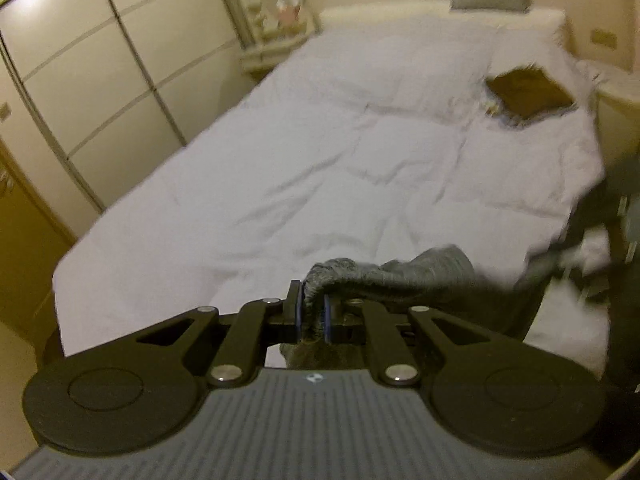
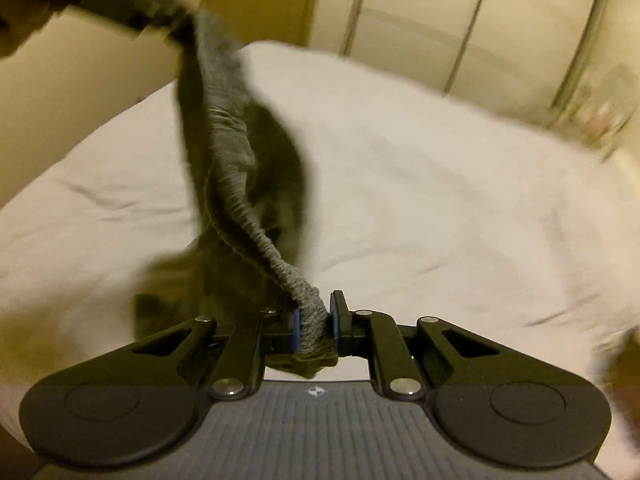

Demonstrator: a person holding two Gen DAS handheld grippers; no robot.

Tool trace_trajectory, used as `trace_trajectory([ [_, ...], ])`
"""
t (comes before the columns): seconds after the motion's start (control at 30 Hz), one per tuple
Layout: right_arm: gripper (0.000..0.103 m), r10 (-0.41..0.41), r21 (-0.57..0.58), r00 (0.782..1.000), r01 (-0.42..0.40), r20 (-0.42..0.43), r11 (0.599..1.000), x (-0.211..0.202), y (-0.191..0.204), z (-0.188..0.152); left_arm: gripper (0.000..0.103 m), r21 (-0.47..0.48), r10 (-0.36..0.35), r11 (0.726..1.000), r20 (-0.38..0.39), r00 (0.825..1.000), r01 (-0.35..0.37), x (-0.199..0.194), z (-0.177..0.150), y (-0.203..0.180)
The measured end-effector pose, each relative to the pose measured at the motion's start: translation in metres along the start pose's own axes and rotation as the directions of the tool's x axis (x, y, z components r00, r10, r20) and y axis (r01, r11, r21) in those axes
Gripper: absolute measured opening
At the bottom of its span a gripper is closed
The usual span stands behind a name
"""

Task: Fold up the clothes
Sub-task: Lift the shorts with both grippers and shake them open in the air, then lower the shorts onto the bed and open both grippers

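A white-covered bed [image 1: 320,152] fills the room, cream wardrobe doors [image 1: 80,80] alongside, under warm light.

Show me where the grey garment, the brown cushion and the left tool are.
grey garment [image 2: 224,168]: right wrist view, gathered ribbed edge.
brown cushion [image 1: 528,90]: left wrist view, top face.
left tool [image 1: 312,314]: left wrist view, between fingertips.

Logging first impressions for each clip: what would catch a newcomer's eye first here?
A grey garment stretched by its gathered edge between both grippers, above a white bed. The left gripper and right gripper are each clamped on that edge. On the far right of the bed, near the pillows, lies a brown folded item.
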State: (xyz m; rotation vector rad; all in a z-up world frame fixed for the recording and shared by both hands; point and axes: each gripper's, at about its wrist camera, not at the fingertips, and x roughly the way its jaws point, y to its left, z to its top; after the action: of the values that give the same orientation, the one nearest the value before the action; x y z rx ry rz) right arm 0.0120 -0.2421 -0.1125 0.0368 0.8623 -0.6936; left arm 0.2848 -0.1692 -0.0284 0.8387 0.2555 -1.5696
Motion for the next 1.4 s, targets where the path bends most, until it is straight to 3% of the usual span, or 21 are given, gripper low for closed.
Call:
trace_trajectory([
  [0.17,0.012,-0.189,-0.042,0.979,0.193,0.081,0.980,-0.104,-0.047,0.011,0.007,0.061,-0.076,0.996,0.158,0.984,0.067,-0.052,0.033,-0.028],
  [0.4,0.012,-0.431,-0.051,0.893,0.440,0.130,0.896,-0.207,-0.086,0.003,0.007,0.060,-0.193,0.981,0.312,0.930,0.183,-0.097,0.084,-0.080],
  [0.57,0.012,-0.515,-0.024,0.850,0.520,0.111,0.854,-0.249,-0.119,-0.018,0.007,0.061,-0.285,0.958,0.323,0.902,0.281,-0.099,0.112,-0.117],
  [0.73,0.011,-0.531,-0.038,0.837,0.540,0.133,0.841,-0.244,-0.162,-0.025,0.007,0.065,-0.308,0.951,0.290,0.906,0.303,-0.087,0.145,-0.141],
  [0.8,0.011,-0.514,-0.062,0.846,0.526,0.142,0.848,-0.229,-0.190,-0.025,0.008,0.059,-0.291,0.956,0.270,0.918,0.286,-0.066,0.162,-0.144],
  [0.93,0.010,-0.419,-0.130,0.899,0.434,0.129,0.891,-0.161,-0.262,-0.014,0.008,-0.019,-0.213,0.975,0.189,0.959,0.220,0.008,0.199,-0.147],
  [1.03,0.011,-0.295,-0.176,0.953,0.302,0.068,0.937,-0.080,-0.322,-0.005,0.009,-0.119,-0.135,0.982,0.075,0.988,0.143,0.093,0.222,-0.146],
  [1.1,0.014,-0.218,-0.197,0.976,0.216,0.014,0.956,-0.001,-0.352,-0.003,0.010,-0.183,-0.088,0.980,-0.018,0.996,0.083,0.158,0.225,-0.146],
  [1.17,0.047,-0.154,-0.207,0.987,0.142,-0.040,0.968,0.079,-0.378,-0.003,0.013,-0.256,-0.049,0.966,-0.120,0.992,0.016,0.233,0.220,-0.140],
  [1.27,0.047,-0.089,-0.189,0.991,0.070,-0.095,0.979,0.184,-0.393,-0.006,0.016,-0.360,-0.013,0.930,-0.221,0.975,-0.069,0.316,0.202,-0.126],
  [1.33,0.047,-0.058,-0.149,0.992,0.041,-0.112,0.988,0.214,-0.404,-0.007,0.015,-0.400,0.033,0.904,-0.278,0.960,-0.147,0.346,0.185,-0.115],
  [1.4,0.049,-0.008,-0.070,0.991,-0.001,-0.135,0.998,0.231,-0.417,-0.017,0.025,-0.436,0.054,0.877,-0.324,0.945,-0.200,0.358,0.163,-0.103],
])
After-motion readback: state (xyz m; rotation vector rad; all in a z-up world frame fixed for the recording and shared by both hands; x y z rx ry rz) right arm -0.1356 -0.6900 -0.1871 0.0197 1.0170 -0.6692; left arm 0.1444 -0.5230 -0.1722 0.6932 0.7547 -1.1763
